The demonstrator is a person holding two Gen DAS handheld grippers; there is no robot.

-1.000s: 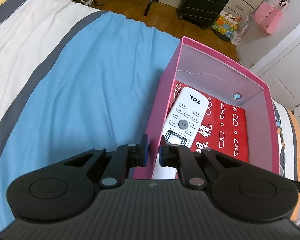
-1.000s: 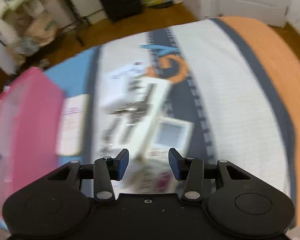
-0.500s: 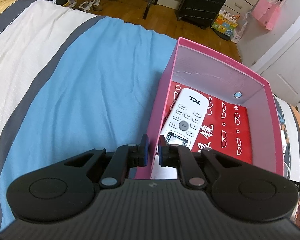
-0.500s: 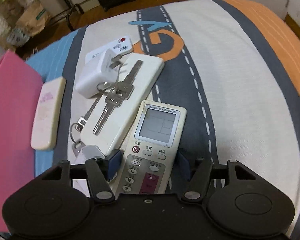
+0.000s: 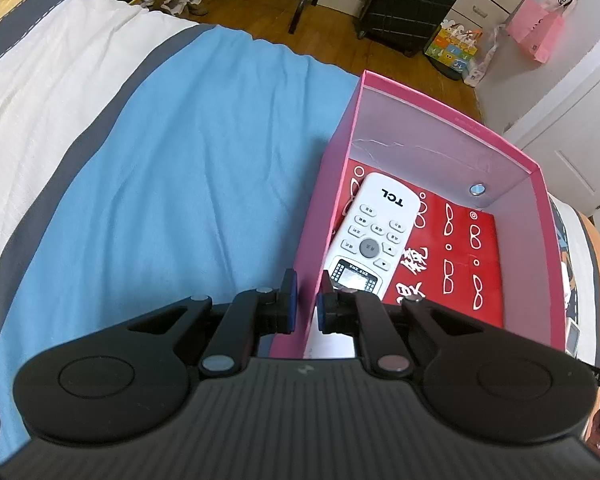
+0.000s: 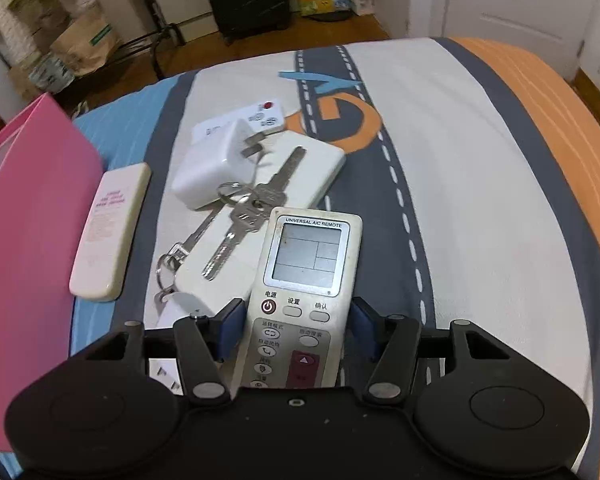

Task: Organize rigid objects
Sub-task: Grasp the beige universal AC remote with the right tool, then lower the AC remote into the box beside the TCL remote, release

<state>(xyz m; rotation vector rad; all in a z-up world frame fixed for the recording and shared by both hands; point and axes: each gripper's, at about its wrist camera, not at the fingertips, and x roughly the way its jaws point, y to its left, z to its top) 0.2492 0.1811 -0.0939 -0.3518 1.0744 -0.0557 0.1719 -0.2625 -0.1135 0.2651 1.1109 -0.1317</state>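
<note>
A pink box [image 5: 420, 92] stands on the bed, with a white TCL remote [image 5: 374, 230] lying inside on its red floor. My left gripper [image 5: 305, 304] is shut on the box's near left wall. In the right wrist view a grey universal A/C remote [image 6: 308, 276] lies between the fingers of my right gripper [image 6: 294, 330]; the jaws are open around it, with the pads close to its sides. Beside it lie keys [image 6: 240, 216] on a white flat case [image 6: 260, 216], a white plug charger [image 6: 212, 168], a small white remote [image 6: 256, 116] and a cream remote [image 6: 110, 228].
The pink box wall [image 6: 24, 216] stands at the left of the right wrist view, next to the cream remote. The striped bedspread [image 5: 140, 184] stretches left of the box. A black suitcase [image 5: 408, 4] and bags stand on the wooden floor beyond the bed.
My right gripper swung from the box toward the pile and came down around the grey A/C remote. My left gripper kept its hold on the box wall.
</note>
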